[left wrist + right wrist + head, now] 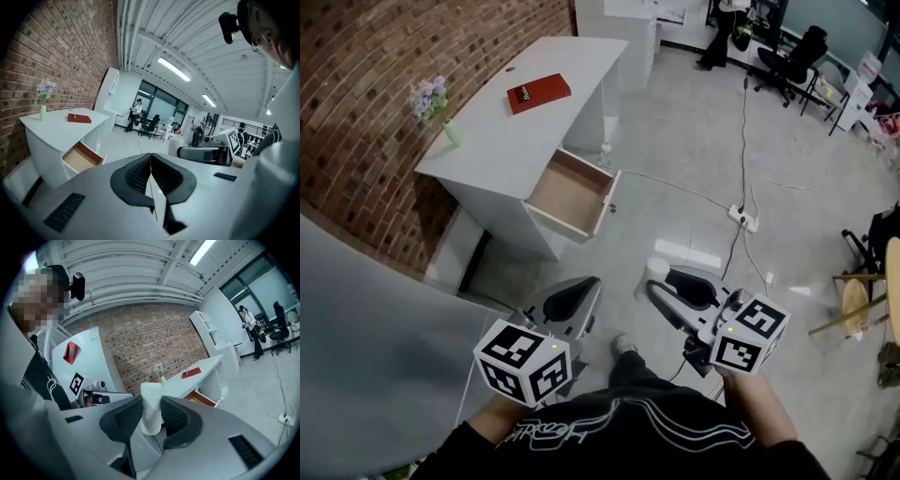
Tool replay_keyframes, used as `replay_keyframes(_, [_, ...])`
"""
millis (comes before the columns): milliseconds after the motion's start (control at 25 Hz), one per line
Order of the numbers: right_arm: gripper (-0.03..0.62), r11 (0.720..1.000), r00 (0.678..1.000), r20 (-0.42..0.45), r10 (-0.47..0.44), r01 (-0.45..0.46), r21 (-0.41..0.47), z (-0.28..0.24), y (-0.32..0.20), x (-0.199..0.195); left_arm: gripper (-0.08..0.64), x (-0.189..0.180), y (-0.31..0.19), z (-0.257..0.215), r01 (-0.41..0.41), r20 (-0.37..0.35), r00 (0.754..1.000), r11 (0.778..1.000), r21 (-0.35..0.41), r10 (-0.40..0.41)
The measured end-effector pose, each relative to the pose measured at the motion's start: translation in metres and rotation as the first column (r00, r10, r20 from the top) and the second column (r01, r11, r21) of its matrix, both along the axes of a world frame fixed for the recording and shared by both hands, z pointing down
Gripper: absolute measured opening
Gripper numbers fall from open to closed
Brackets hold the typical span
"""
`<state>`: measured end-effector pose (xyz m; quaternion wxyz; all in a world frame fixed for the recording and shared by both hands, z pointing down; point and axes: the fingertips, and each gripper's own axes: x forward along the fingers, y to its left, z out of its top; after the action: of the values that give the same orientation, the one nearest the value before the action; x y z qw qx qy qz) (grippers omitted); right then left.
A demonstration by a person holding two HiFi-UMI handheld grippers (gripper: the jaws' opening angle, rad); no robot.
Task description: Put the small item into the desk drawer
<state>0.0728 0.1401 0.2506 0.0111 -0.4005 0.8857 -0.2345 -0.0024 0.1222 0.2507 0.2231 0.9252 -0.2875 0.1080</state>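
A white desk (487,141) stands at the upper left against the brick wall, its wooden-lined drawer (572,192) pulled open and empty. My right gripper (656,283) is held low over the floor, well short of the desk, and is shut on a small white roll-shaped item (657,269). In the right gripper view the item (151,394) stands upright between the dark pads (176,416), with the drawer (202,399) beyond. My left gripper (574,295) is beside it, shut and empty, its pads (136,176) pressed together.
On the desk lie a red book (538,93) and a small vase of flowers (431,101). A power strip (742,218) with cables lies on the floor right of the drawer. A wooden stool (855,305) stands at the right, office chairs (792,56) far back.
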Motion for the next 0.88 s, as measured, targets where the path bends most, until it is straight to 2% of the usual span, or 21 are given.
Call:
replay_keyframes(160, [0.141,1.000,1.000,0.004,-0.023,0.023,-0.017,0.012,-0.081,0.044,0.021,0.048,-0.083,0.008,0.024,0.017,1.000,1.000,-0.007,-0.024])
replay_keyframes(360, [0.141,0.998,0.998,-0.022,-0.061,0.060,-0.029,0.023,-0.149,0.077,0.021,0.085,-0.143,0.020,0.041,0.041,0.998,0.999,-0.004,-0.040])
replay_keyframes(680, [0.141,0.994,0.987,-0.124,-0.102,0.096,-0.050,0.055,-0.223,0.074,0.021,0.068,-0.209,0.052,0.128,0.035,0.991,0.990,-0.054,-0.126])
replay_keyframes(880, [0.141,0.987,0.983,-0.115,-0.140,0.129,-0.096,0.076,-0.283,0.050,0.021,0.044,-0.264,0.080,0.170,0.038,0.985,0.980,-0.103,-0.167])
